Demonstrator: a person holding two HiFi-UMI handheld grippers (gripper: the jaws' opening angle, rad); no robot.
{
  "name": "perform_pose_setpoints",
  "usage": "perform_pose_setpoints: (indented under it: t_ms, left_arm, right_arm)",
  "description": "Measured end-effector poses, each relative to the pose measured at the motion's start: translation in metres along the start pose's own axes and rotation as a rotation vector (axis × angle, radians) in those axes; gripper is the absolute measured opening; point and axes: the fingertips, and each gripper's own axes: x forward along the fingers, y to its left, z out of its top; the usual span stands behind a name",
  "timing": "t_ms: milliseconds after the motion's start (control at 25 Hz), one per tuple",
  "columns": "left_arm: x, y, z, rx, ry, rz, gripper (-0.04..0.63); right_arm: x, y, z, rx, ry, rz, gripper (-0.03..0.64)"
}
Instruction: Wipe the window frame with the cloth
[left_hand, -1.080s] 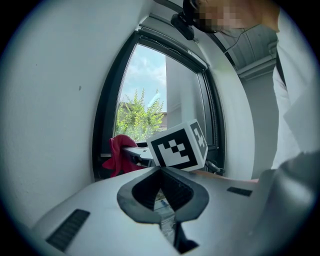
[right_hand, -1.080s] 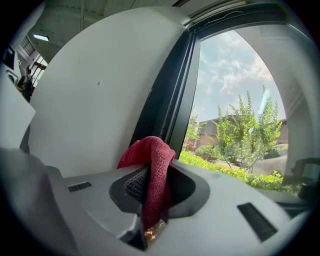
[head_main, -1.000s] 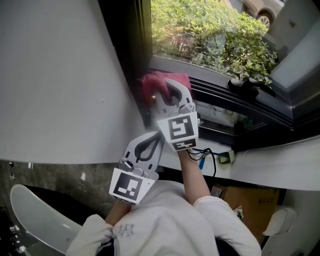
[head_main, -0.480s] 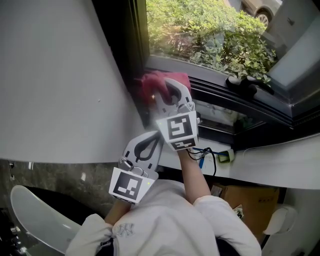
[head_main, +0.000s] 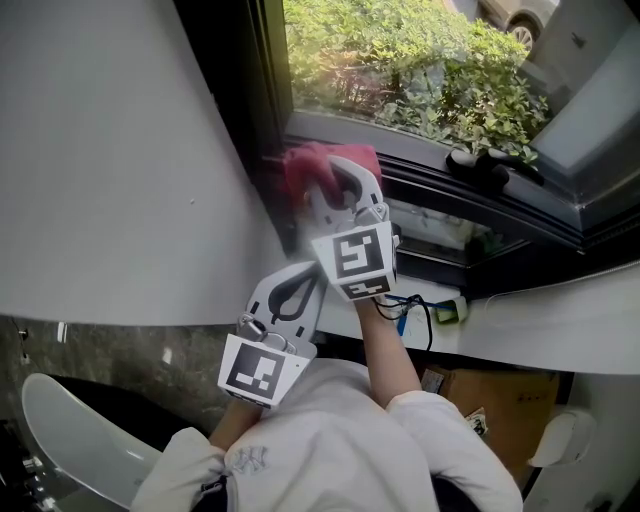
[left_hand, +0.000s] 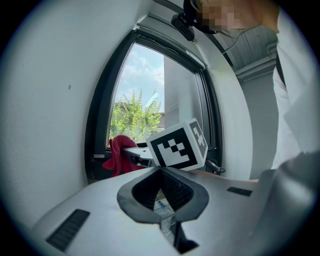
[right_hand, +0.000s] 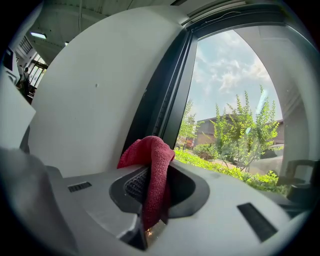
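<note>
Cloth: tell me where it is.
Head view, upper centre: the cloth is pinched in the right gripper, at the lower left corner of the window frame.

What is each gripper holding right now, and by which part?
The right gripper is shut on the red cloth, its fingers pinching a hanging fold, the rest bunched beyond them. The left gripper is shut and holds nothing.

White wall (head_main: 120, 150), dark window frame (head_main: 245, 90), sunlit green shrubs (head_main: 420, 60) outside.
</note>
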Motion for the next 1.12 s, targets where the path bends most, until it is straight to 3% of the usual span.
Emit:
perform_pose_setpoints:
  t_ms: [1120]
  left_arm:
    - [0.009,-0.022,0.002,0.013,0.006,-0.038,0.008]
  right_arm:
    - [-0.019,-0.020,-0.007,0.017,0.007,-0.033,0.067]
